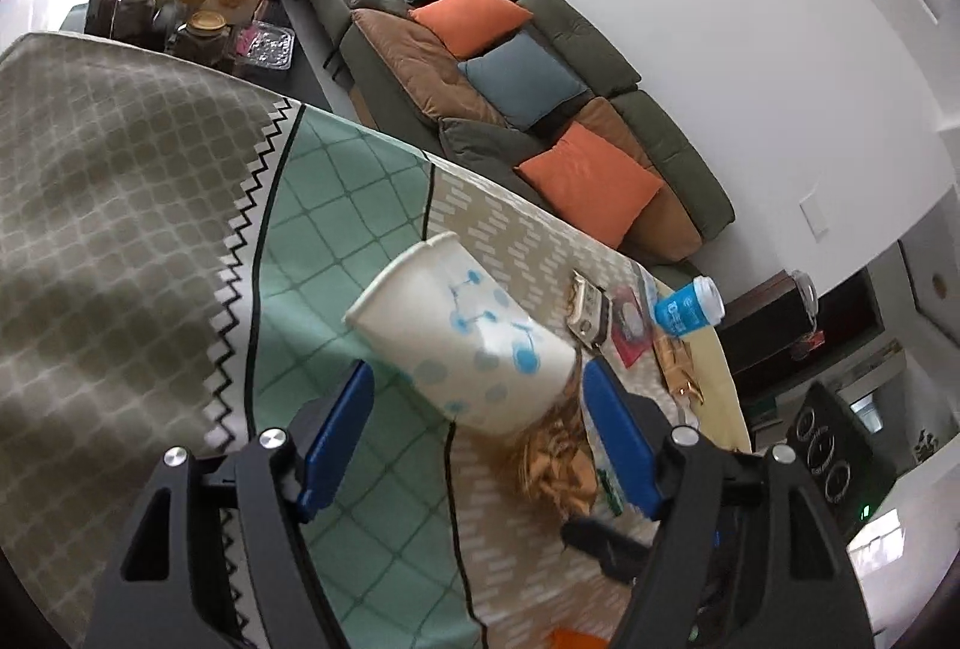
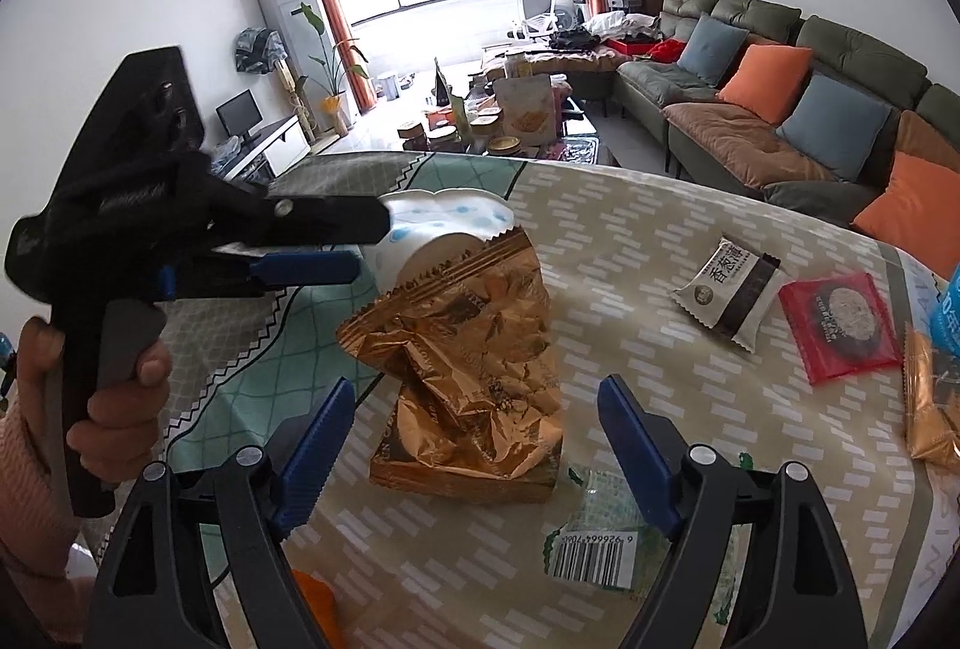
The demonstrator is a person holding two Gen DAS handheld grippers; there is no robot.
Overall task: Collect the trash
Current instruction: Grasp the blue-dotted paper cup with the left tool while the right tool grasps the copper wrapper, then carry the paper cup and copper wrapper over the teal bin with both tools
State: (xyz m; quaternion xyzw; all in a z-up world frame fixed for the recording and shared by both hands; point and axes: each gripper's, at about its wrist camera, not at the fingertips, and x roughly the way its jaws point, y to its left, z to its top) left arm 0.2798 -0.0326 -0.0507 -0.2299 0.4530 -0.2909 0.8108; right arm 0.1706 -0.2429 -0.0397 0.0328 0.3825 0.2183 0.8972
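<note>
Paper cup (image 1: 462, 334): lying on its side on the patterned surface (image 1: 120, 205), mouth away from the left tool (image 1: 477, 430), base toward it; likely tipped for a sideways grab.
Left tool: blue fingers (image 1: 336, 436) spread wide, flanking the cup, not touching it.
Gold wrapper (image 2: 474, 367): crumpled, propped against the cup's base, just ahead of the right tool (image 2: 477, 451).
Right tool: wide apart, holding nothing, wrapper centred between the fingers.
Other trash: grey snack packet (image 2: 726, 292), red packet (image 2: 840, 328), barcode scrap (image 2: 606, 535), blue cup (image 1: 690, 307) scattered rightward.
Room: open cloth left of the cup; surface edge near the sofa (image 1: 600, 67).
</note>
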